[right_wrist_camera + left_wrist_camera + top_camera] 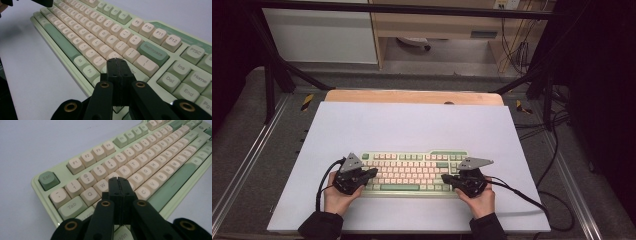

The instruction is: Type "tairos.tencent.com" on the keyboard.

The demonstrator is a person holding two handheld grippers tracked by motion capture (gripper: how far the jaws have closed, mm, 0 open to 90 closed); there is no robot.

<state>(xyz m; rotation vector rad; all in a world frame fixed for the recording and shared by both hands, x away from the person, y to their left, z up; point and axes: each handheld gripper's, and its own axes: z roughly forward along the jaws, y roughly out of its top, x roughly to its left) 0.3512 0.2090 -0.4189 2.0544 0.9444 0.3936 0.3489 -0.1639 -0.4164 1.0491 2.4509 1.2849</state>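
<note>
Lying flat at lower centre of the white desk (pixel 412 125), rigid, light, smooth-sided green keyboard (pixel 414 172) with loose-sprung keys, best gripped by its end edges; left claw (pixel 373 172) and right claw (pixel 444 177) closed, empty, over keys.

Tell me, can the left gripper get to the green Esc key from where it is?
Probably yes. The left gripper, jaws shut, hovers over the keyboard's left letter keys, and nothing stands between it and the Esc key.

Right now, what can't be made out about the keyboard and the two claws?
- Left gripper view: the left claw hides the keys under it on the keyboard; contact can't be told.
- Right gripper view: the right claw covers the Enter key.
- High view: key legends too small.
</note>
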